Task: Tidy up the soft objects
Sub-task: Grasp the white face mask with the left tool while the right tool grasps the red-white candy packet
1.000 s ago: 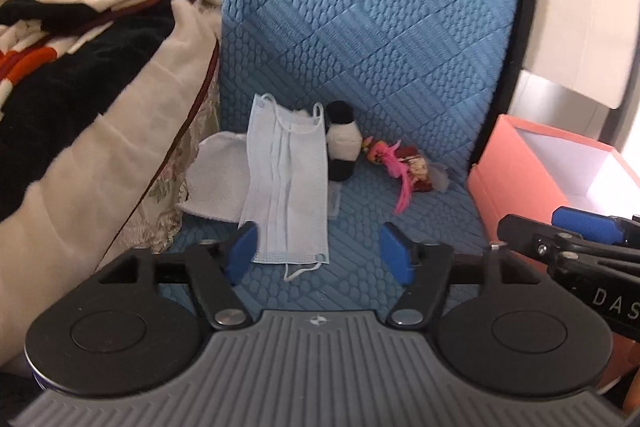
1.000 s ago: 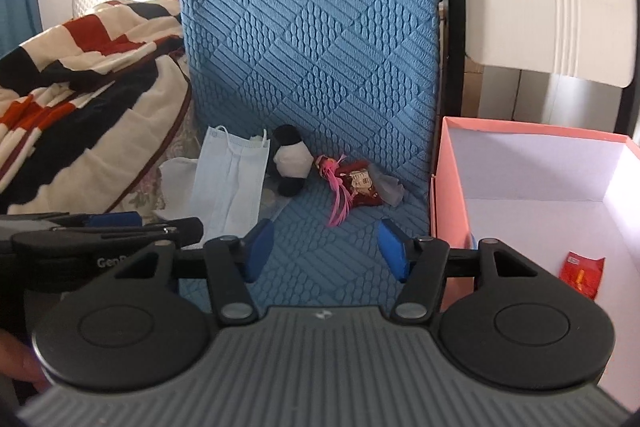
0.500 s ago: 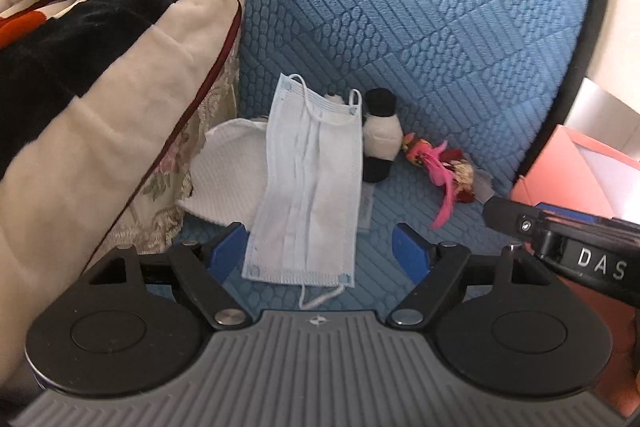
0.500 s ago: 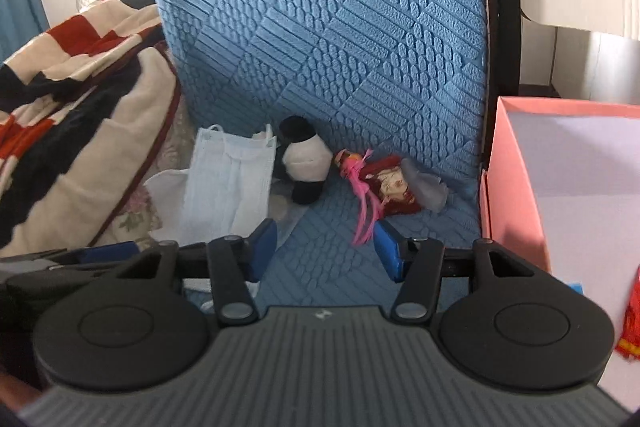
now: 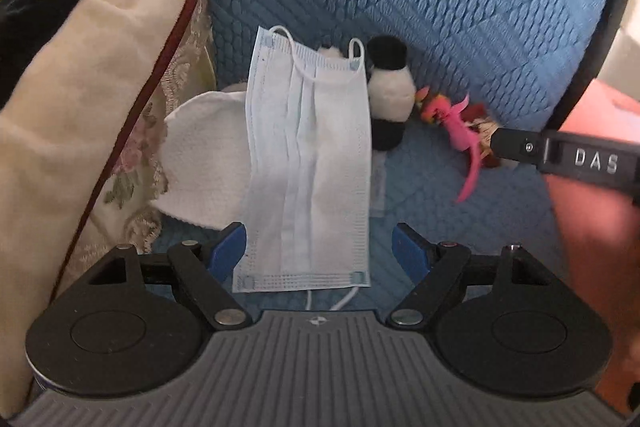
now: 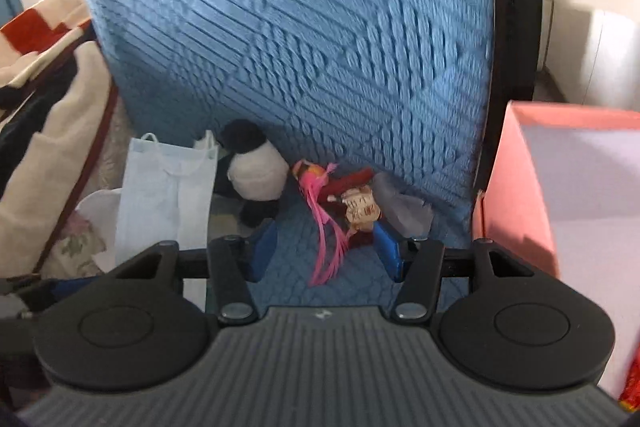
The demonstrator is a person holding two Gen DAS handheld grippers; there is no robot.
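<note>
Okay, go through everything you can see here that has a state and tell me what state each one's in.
left gripper: open, empty, the face mask's near end between its fingers.
right gripper: open, empty, pointed at the doll.
face mask: flat, unfolded, overlapping the white cloth.
white cloth: flat, partly under the mask.
panda plush: against the blue cushion.
doll: lying down.
pink box: open.

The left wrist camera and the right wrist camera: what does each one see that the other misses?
Only the left wrist view shows the whole face mask down to its bottom ear loop, framed by the open left gripper. Only the right wrist view shows inside the pink box and the doll's face, ahead of the open right gripper. Both show the panda plush, the white cloth and the blue quilted cushion.
</note>
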